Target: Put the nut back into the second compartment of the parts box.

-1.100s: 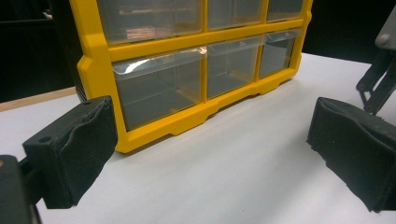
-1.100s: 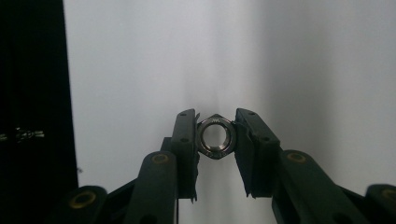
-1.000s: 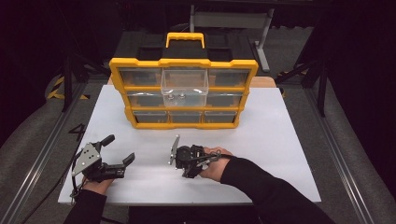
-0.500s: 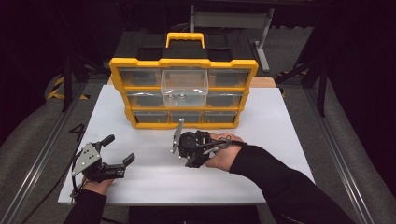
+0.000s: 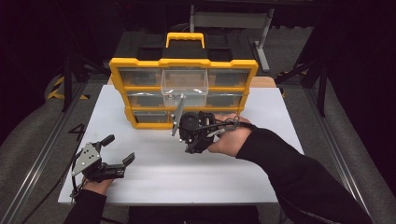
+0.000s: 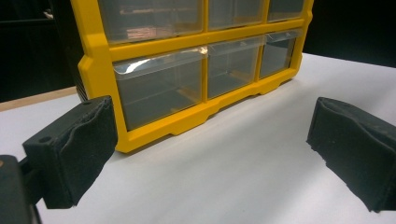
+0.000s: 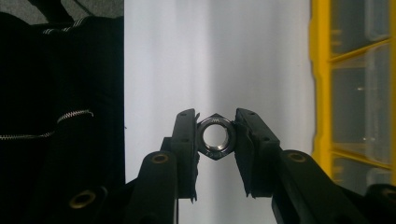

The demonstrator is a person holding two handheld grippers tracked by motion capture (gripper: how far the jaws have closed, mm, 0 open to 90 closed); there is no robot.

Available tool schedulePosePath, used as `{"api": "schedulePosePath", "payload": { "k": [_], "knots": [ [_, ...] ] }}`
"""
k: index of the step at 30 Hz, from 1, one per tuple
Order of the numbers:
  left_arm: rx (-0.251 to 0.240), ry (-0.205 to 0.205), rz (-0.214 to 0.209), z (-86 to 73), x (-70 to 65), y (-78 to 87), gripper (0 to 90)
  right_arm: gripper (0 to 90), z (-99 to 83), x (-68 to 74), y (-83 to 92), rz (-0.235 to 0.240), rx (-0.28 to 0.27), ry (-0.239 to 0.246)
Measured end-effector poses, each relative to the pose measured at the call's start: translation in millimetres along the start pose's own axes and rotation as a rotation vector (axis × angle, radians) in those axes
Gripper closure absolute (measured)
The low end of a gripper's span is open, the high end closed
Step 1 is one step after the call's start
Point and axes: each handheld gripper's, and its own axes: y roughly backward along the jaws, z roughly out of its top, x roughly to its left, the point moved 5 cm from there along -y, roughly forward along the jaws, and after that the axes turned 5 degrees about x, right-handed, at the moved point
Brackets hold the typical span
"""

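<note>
In the right gripper view, the nut [image 7: 215, 136] you hold fills the gap between the two black jaws, pinched by its flats with the hole facing the camera. From the high view that nut is too small to make out; your right gripper [image 5: 186, 133] there reads as a dark mass turned on its side, and its jaw tips are lost against the body.

Your right hand [image 5: 229, 138] holds that gripper above the table, just in front of the yellow organizer [image 5: 183, 63], below the clear drawer [image 5: 184, 87] that stands pulled out from the middle of the top row. What lies inside that drawer is hard to tell through the plastic. The organizer's upper drawers are cut off at the top of the left gripper view.

Your left gripper [image 5: 117, 155] sits low at the near left corner of the table, well apart from the right one, with its jaws spread wide and nothing between them; its pads [image 6: 72, 148] frame the organizer's bottom row.

The table [image 5: 154, 175] is a white sheet on a wooden top. Around it the room is dark, with grey floor and black stands.
</note>
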Motion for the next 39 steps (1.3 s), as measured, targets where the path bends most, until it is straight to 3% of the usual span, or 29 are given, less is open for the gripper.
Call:
{"api": "schedulePosePath", "payload": {
  "k": [9, 22, 30, 39],
  "knots": [
    [-0.002, 0.000, 0.000, 0.2, 0.2, 0.3, 2.5, 70.0, 4.5, -8.9, 30.6, -0.013, -0.024, -0.009],
    [-0.003, 0.000, -0.001, 0.2, 0.2, 0.1, 2.4, 70.0, 11.0, -32.4, 73.2, -0.046, -0.055, -0.046],
    [-0.003, -0.003, 0.000, 0.3, 0.7, 0.3, 2.5, 70.0, 18.2, -51.6, 100.5, -0.082, -0.066, -0.074],
    [-0.010, -0.001, 0.002, 0.3, 0.6, -0.2, 2.5, 70.0, 22.6, -75.8, 115.8, -0.116, -0.058, -0.122]
  ]
}}
